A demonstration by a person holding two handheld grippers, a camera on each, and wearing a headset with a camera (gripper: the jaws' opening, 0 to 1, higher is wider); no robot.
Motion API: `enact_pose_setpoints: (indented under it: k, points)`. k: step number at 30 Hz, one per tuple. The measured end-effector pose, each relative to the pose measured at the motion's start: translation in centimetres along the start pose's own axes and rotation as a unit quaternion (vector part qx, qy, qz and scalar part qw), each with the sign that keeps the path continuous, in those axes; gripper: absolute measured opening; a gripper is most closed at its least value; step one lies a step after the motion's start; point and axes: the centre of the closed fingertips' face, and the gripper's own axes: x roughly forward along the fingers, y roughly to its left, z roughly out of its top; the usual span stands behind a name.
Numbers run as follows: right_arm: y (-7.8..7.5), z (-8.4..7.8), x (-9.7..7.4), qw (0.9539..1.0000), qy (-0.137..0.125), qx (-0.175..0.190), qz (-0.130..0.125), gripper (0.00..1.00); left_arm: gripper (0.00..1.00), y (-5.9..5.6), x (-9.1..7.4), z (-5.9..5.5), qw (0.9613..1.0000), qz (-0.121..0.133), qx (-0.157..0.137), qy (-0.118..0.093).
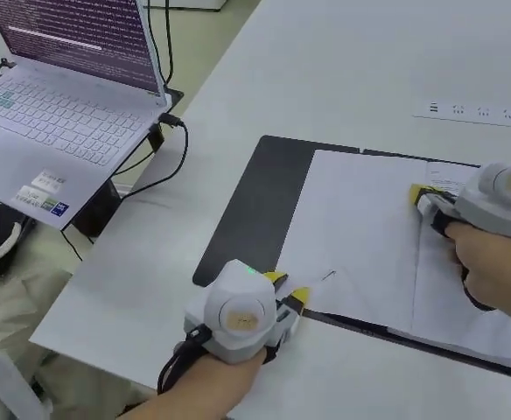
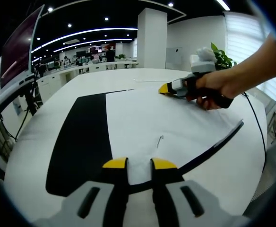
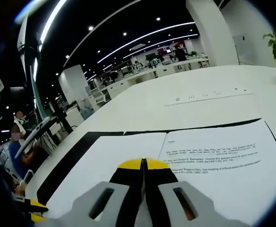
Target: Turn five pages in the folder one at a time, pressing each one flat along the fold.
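Folder: open flat on table, black cover left, printed page right.
Turned sheet: over folder's left half, blank side up.
Right gripper: jaws closed together, tips on sheet beside folder's fold.
Left gripper: at folder's near edge, jaws a narrow gap apart, nothing clearly pinched.
Progress: likely pressing one turn flat — count so far unreadable, more turns probably left.

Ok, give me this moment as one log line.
folder open on table | left gripper open at blank page near edge | right gripper shut, tip by the fold
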Motion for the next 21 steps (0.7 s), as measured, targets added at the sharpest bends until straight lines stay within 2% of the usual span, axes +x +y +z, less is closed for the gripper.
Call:
enact_pose_setpoints:
  k: [7,11,14,18,21]
  points:
    - [-0.9,1.2,1.5,0.9999,-0.002,-0.007,-0.010,0.00,0.17,0.0,0.1,-0.1,1.0000,0.000,-0.003,-0.006]
    - [-1.4,2.1,2.1,0.9994,-0.002,-0.030,-0.017,0.00,0.17,0.0,0.1,0.0,1.0000,0.001,-0.005,-0.009]
    - [-2.6,2.5,3.5,0.9993,-0.003,-0.030,-0.021,0.00,0.17,0.0,0.1,-0.1,0.9999,0.001,-0.005,-0.010]
    - [-3.1,2.8,4.0,0.9991,-0.003,-0.031,-0.028,0.00,0.17,0.0,0.0,0.0,0.9999,0.002,-0.010,-0.012]
    - [-3.6,2.8,4.3,0.9995,0.000,-0.016,-0.025,0.00,0.17,-0.1,0.0,0.0,0.9998,0.004,-0.012,-0.013]
